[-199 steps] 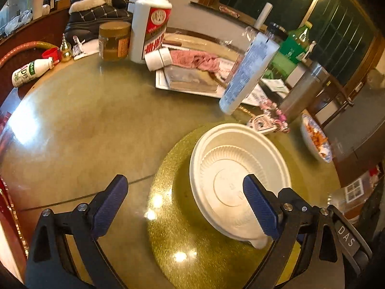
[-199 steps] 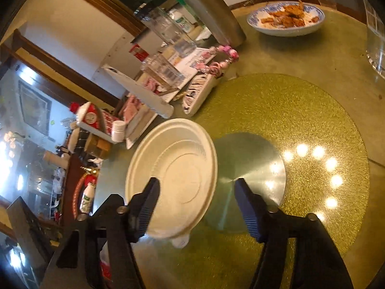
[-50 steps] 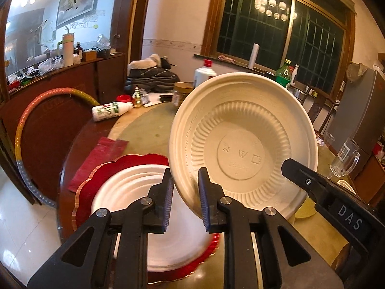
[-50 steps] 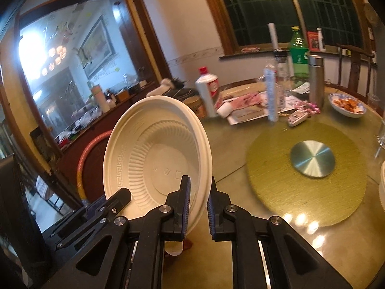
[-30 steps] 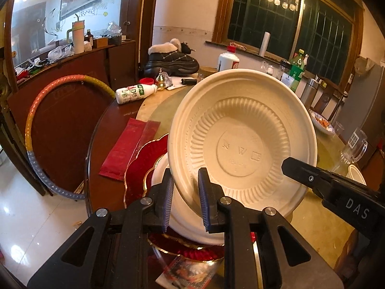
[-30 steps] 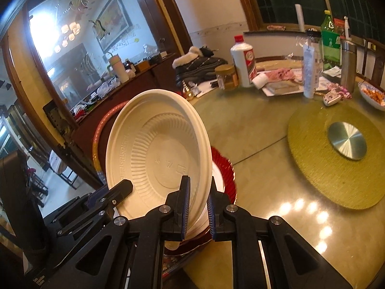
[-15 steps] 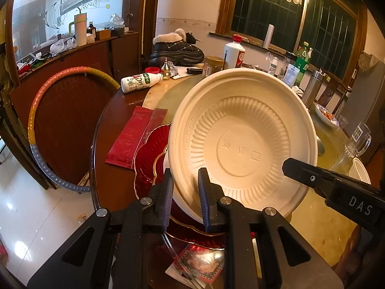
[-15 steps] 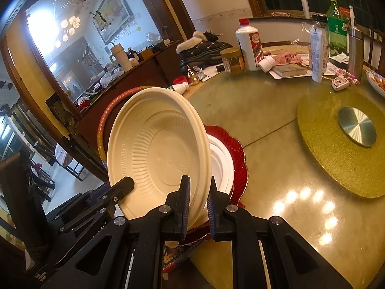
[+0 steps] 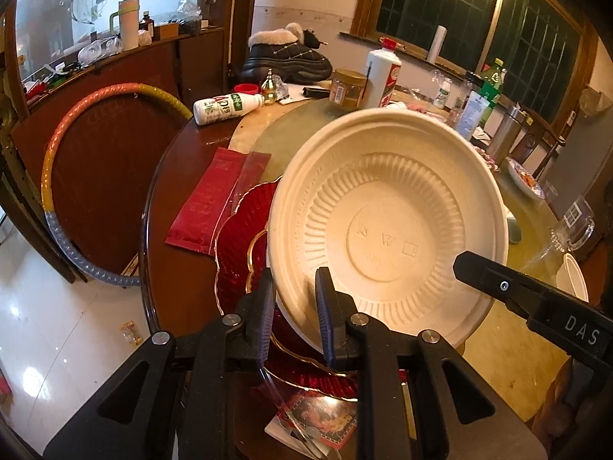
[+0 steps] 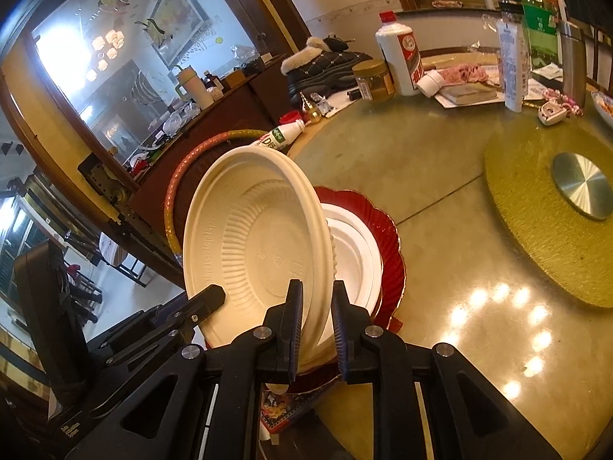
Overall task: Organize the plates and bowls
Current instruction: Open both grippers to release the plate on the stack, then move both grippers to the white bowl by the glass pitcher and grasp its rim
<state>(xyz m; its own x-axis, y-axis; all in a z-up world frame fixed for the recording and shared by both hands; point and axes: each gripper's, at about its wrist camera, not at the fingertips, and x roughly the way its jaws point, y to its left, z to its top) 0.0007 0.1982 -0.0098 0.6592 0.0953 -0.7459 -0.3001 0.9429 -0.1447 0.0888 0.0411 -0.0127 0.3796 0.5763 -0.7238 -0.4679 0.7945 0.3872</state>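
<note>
Far to the left a colored hoop (image 9: 57, 145) leans on a dark cabinet, and a red packet (image 9: 214, 199) lies on the brown table (image 9: 172, 191) beside it. Next comes a red plate (image 9: 233, 253) with a gold edge, near the table's side, and a white plate (image 10: 356, 253) sits inside it. Up in the air, just over these two, is the cream bowl (image 9: 387, 230). It is tipped up on its side, so we look right into it. Both tongs hold it by the rim. The left gripper (image 9: 293, 303) is clenched on the low edge, with one finger inside the bowl and one behind. The right gripper (image 10: 314, 322) is clenched on the rim too, a bit farther round. The bowl looks like a light throw-away one, thin and a little bendy, with bumpy ridges inside. I think it will not break if it bumps, but a hard squeeze could bend or crack the rim. The rim is the best spot to hold, since it is the one thin part the fingers can close on. Two holds keep it from swinging. It looks ready to be laid flat on the white plate. Farther right the table turns green, and a gold mat (image 10: 544, 211) with a shiny disc lies well apart.
</note>
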